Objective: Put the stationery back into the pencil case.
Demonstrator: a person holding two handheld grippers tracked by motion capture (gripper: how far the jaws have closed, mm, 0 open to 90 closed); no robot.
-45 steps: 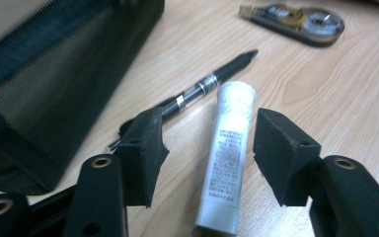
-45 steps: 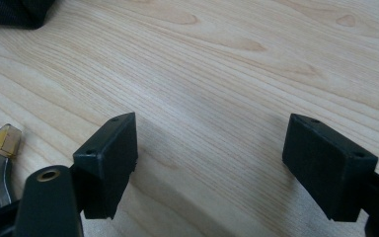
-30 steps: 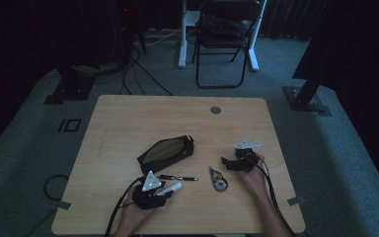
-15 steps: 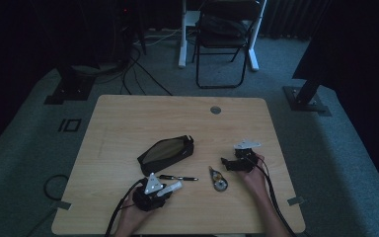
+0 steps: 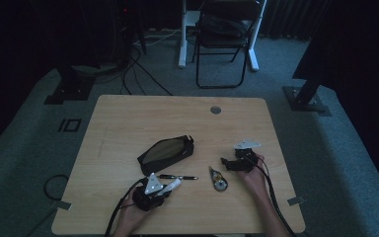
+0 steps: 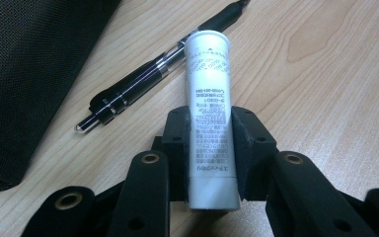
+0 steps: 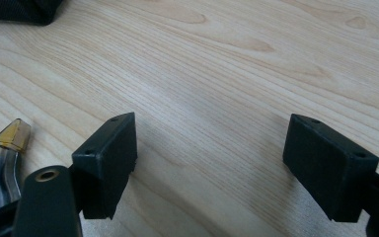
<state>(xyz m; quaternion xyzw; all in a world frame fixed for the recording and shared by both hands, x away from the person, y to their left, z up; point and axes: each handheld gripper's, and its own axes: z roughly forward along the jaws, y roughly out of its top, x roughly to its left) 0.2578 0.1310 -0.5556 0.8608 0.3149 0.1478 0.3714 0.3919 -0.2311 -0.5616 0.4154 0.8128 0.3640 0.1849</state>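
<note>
1. A black mesh pencil case (image 5: 167,153) is laid at the table's (image 5: 128,123) centre; its contents cannot be made out.
2. A white glue stick (image 6: 209,118) is clamped between the just-closing jaws of the left gripper (image 5: 170,188), at the case's 6 o'clock.
3. A black pen (image 5: 178,177) is seen just beside the stick, at its 12 o'clock.
4. A correction-tape dispenser (image 5: 219,178) is placed at 8 o'clock of the right gripper (image 5: 224,162), whose jaws are held apart over bare wood.

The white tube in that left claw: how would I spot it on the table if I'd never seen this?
Start at the wooden table and find the black pouch near its middle. Below it lies a black pen; beside that, the left gripper clamps the white tube, the one pale, printed cylinder among dark things.
</note>
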